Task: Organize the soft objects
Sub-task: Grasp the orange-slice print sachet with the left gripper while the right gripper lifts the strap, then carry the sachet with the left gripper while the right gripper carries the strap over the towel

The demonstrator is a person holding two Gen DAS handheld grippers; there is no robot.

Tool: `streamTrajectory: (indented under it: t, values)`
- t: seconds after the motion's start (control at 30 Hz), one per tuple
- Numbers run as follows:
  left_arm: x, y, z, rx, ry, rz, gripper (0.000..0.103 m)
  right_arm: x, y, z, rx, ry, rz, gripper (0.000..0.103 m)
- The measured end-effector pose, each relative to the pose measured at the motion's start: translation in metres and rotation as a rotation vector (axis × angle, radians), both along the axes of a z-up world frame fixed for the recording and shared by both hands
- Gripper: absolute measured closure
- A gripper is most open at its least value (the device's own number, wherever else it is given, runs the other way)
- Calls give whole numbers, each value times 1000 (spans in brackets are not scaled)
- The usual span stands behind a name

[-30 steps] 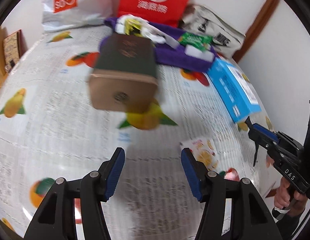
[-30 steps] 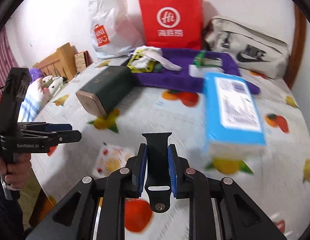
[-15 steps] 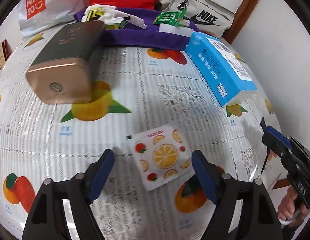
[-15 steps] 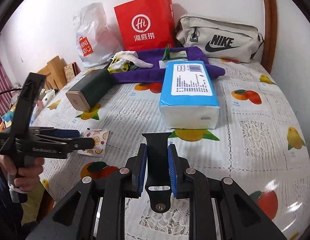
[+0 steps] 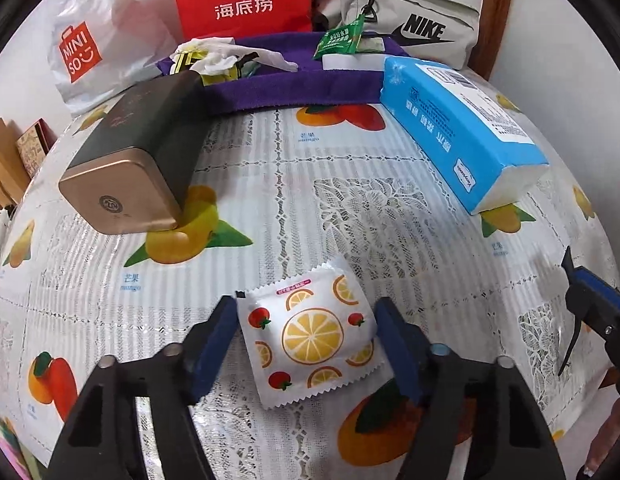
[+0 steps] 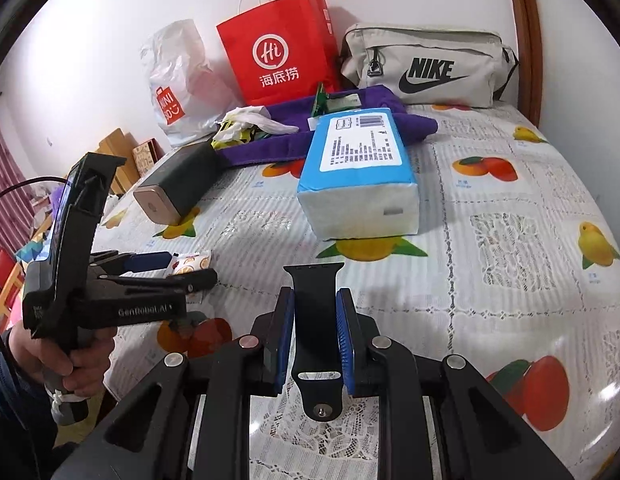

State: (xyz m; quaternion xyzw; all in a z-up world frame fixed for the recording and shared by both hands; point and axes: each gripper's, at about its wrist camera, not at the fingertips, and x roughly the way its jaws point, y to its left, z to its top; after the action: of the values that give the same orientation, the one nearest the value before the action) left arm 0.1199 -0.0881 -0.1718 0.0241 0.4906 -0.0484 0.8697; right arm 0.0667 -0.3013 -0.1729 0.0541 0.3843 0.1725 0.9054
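Left gripper [image 5: 306,340] angled down over near edge of table [image 5: 390,216]; jaws just closing, now astride fruit-print sachet [image 5: 310,332], pads at its two sides, contact not clear. Sachet flat on fruit-print tablecloth. Right gripper [image 6: 316,336] narrow, clamped on black watch strap [image 6: 316,312], raised above near edge. Farther in: gold-ended dark box [image 5: 142,160] toward left edge, blue tissue pack [image 5: 458,128] toward right. At far edge, purple towel [image 5: 294,88] carrying crumpled wrappers [image 5: 214,58] and green packet [image 5: 342,38].
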Motion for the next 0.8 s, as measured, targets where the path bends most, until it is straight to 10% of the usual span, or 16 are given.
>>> streamTrajectory:
  t: [0.43, 0.8]
  values:
    - [-12, 15, 9, -54, -33, -36, 84, -8, 4, 2, -21, -7, -6, 82]
    - [-17, 47, 20, -169, -36, -37, 95, -2, 9, 4, -52, 17, -44, 82]
